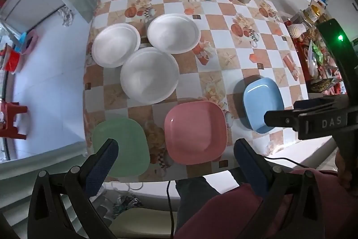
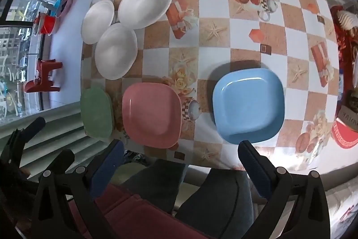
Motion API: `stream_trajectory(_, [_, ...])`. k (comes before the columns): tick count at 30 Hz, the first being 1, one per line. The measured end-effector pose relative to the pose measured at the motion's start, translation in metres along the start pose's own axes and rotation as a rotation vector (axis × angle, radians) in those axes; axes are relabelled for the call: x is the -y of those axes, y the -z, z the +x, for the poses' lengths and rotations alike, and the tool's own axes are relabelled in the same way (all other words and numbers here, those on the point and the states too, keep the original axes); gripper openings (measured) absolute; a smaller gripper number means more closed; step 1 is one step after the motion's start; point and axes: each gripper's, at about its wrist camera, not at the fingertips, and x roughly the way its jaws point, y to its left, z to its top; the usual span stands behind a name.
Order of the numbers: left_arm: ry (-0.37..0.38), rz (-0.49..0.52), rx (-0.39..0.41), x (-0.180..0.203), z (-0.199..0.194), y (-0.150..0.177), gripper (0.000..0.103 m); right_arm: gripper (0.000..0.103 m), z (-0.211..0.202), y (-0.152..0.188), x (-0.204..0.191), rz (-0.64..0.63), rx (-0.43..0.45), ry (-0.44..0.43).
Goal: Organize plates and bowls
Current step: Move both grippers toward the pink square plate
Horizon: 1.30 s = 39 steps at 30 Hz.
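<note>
Between my left gripper (image 1: 175,155) jaws, spread fully and empty, I see the pink plate (image 1: 195,132) and green plate (image 1: 120,147) at the near table (image 1: 246,46) edge. My right gripper (image 2: 180,158), equally wide and holding nothing, hangs near the blue plate (image 2: 248,104). Farther left, three white bowls (image 1: 150,75) sit clustered, rims touching; I judge like pieces are grouped for stacking.

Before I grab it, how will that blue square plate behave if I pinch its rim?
The blue plate looks rigid, probably light plastic, so it should lift flat without flexing. Its glossy surface may slip in the pads. Its raised rim gives an edge to pinch, and it won't roll.
</note>
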Motion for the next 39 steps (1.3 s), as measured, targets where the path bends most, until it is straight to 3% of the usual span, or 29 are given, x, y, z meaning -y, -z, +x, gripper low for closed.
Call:
stream_trajectory(13, [-0.043,-0.033,0.002,0.002,-0.009,0.011,0.103,0.103,0.009,0.006,0.006,0.020,-0.053,-0.063])
stream_trajectory(26, [-0.038,-0.057,0.016,-0.003,-0.010,0.016,0.103,0.103,0.011,0.006,0.005,0.019,-0.072,-0.020])
stream_trajectory(39, [-0.029,-0.105,0.036,-0.018,-0.012,0.018,0.103,0.103,0.009,0.003,0.001,0.027,-0.089,-0.031])
